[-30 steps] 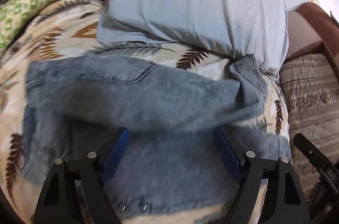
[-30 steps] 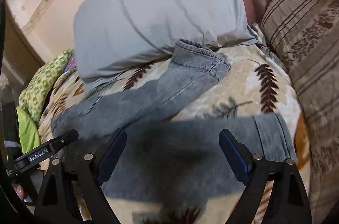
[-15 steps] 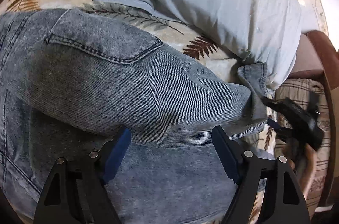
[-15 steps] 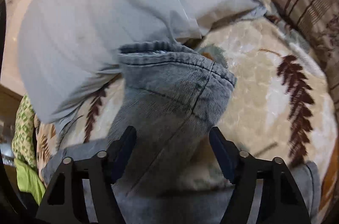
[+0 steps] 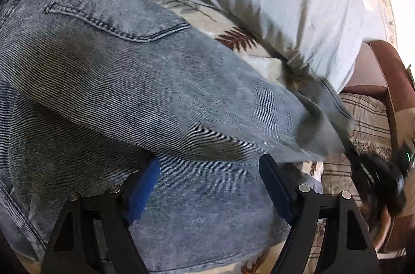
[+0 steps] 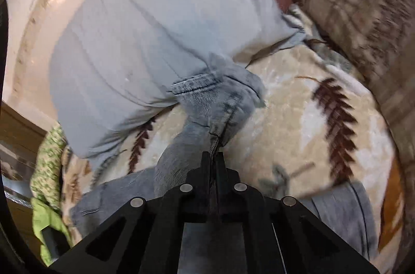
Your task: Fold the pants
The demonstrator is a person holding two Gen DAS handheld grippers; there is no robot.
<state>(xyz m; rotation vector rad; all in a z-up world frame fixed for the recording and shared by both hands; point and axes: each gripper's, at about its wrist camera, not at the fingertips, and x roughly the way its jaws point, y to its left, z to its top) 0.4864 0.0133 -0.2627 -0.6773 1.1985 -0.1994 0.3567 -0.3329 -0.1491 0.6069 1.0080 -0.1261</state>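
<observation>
1. The left gripper [image 5: 208,185] is spread wide just above the jeans [image 5: 145,103], which lie across a leaf-print blanket [image 5: 236,40].
2. The right gripper [image 6: 214,157] is pressed together, pinching a bunched jeans leg just behind its hem [image 6: 207,84].
3. Beyond the hem lies a grey pillow [image 6: 145,22].

The pants [image 5: 145,97] are light blue, faded denim with a fine ribbed weave and a stitched back pocket, spread over a leaf-print bed cover. One leg crosses over the other. Its hemmed cuff [image 6: 220,92] is bunched and raised beside a pale pillow, the leg just below it pinched together.
</observation>
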